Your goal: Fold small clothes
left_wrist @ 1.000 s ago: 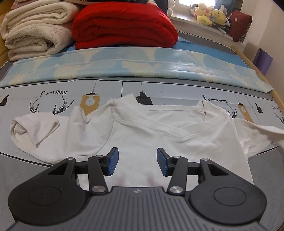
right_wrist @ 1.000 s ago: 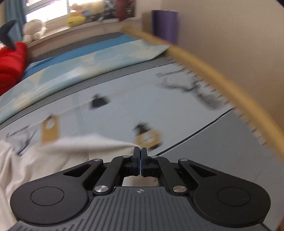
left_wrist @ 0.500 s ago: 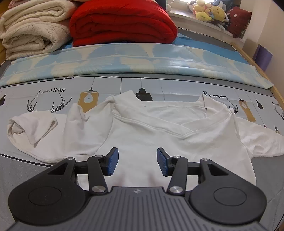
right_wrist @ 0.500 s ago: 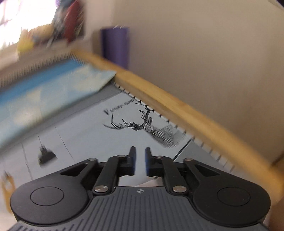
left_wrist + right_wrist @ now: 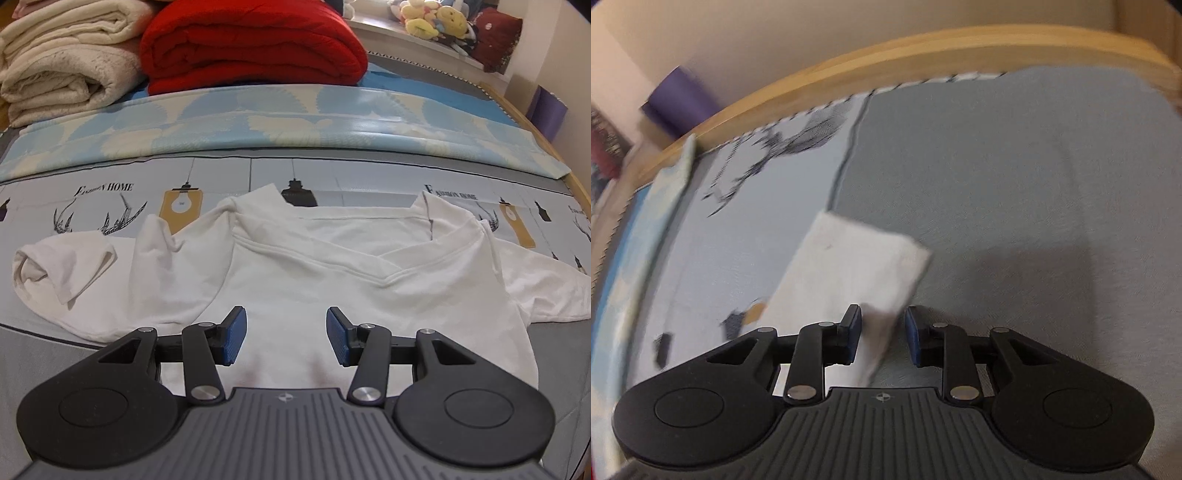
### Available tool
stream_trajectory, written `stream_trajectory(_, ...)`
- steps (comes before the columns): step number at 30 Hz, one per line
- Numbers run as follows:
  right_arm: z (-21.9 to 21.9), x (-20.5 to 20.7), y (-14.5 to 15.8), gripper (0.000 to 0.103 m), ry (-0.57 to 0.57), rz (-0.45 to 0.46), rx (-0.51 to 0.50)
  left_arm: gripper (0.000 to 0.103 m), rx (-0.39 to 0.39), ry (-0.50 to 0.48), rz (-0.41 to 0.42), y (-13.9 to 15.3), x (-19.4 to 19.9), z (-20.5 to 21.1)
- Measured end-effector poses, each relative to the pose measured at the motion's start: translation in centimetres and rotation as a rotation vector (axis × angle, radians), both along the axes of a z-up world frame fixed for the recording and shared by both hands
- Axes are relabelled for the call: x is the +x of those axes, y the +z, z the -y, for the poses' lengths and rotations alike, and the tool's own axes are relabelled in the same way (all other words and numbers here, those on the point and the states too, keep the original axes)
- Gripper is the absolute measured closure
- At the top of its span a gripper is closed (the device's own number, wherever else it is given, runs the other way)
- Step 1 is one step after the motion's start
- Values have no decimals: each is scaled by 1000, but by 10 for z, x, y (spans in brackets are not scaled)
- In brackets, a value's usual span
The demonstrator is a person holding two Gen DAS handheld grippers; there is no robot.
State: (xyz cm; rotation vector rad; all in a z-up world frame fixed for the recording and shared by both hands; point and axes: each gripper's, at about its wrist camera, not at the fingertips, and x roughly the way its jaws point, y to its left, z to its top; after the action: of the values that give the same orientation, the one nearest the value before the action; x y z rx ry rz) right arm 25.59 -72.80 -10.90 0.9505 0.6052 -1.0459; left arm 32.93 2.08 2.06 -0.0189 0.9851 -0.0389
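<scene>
A white V-neck T-shirt (image 5: pixel 332 295) lies face up on the printed bedsheet, its left sleeve (image 5: pixel 62 266) crumpled and folded over. My left gripper (image 5: pixel 282 334) hovers open above the shirt's chest, with nothing between its blue pads. In the right wrist view the shirt's right sleeve (image 5: pixel 849 266) lies flat on the grey sheet. My right gripper (image 5: pixel 881 334) stands over the sleeve's near edge. Its jaws are opening, with the sleeve's cloth between them but free of the pads. This view is motion-blurred.
A folded red blanket (image 5: pixel 251 40) and cream blankets (image 5: pixel 62 62) are stacked at the far side behind a blue patterned folded sheet (image 5: pixel 295 118). Plush toys (image 5: pixel 436 18) sit on a ledge. The wooden bed edge (image 5: pixel 923 48) and a purple roll (image 5: pixel 679 99) border the right side.
The right gripper has rolled and dropped toward the bed, and its jaws went from shut to apart. The right sleeve now lies spread flat. The left gripper has barely moved.
</scene>
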Motion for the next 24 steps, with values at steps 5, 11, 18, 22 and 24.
stream_trajectory(5, -9, -3, 10, 75, -92, -78, -12, 50, 7, -1, -2, -1, 1, -2)
stream_trajectory(11, -18, 4, 6, 63, -49, -77, -14, 50, 4, -9, -6, -3, 1, 0)
stream_trajectory(18, -7, 6, -3, 84, 64, 22, -99, 50, 1, -8, -7, -3, 1, -1)
stream_trajectory(22, -2, -5, -2, 100, 41, 78, -103, 50, 0, -13, -2, -2, 0, 1)
stream_trajectory(24, -4, -5, 3, 100, 33, 51, -139, 50, 3, -17, -4, -3, 0, 2)
